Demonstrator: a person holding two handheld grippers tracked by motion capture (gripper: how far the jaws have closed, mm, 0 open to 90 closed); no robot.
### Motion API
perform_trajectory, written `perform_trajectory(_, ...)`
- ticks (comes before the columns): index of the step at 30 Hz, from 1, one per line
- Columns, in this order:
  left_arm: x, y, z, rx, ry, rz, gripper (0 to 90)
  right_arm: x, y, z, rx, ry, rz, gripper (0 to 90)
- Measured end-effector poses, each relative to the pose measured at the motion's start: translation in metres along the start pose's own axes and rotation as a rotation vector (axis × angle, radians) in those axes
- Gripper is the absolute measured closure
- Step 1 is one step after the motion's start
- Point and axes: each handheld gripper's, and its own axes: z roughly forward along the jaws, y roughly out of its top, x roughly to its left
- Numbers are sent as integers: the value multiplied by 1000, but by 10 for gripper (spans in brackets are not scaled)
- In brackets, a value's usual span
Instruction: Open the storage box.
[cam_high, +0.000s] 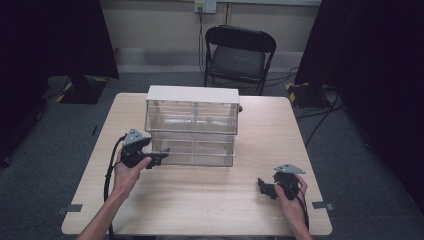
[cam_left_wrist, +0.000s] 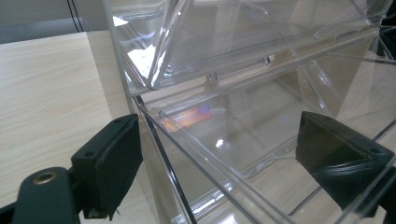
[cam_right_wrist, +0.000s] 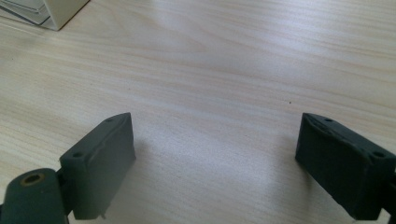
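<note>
A clear plastic drawer cabinet (cam_high: 192, 122) with a white top stands at the middle back of the wooden table (cam_high: 200, 205). Its lower left drawer (cam_high: 172, 150) sticks out toward me. My left gripper (cam_high: 159, 156) is at that drawer's front left corner. In the left gripper view the gripper (cam_left_wrist: 219, 163) is open, and the drawer's clear front wall (cam_left_wrist: 210, 158) runs between the wide-apart jaws; the right jaw shows through the plastic. The drawer looks empty. My right gripper (cam_high: 265, 188) rests low over the table at the front right. It is open (cam_right_wrist: 215, 158), with bare wood between its jaws.
A black folding chair (cam_high: 239, 55) stands beyond the table's far edge. Cables lie on the grey floor at the right. Dark curtains hang at both sides. The cabinet's white corner (cam_right_wrist: 56, 11) shows far off in the right gripper view.
</note>
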Motion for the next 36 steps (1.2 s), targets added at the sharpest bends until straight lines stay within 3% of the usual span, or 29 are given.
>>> perform_trajectory(36, 1, 12, -4, -22, 9, 9, 155, 0, 0, 0, 0, 1, -1, 109)
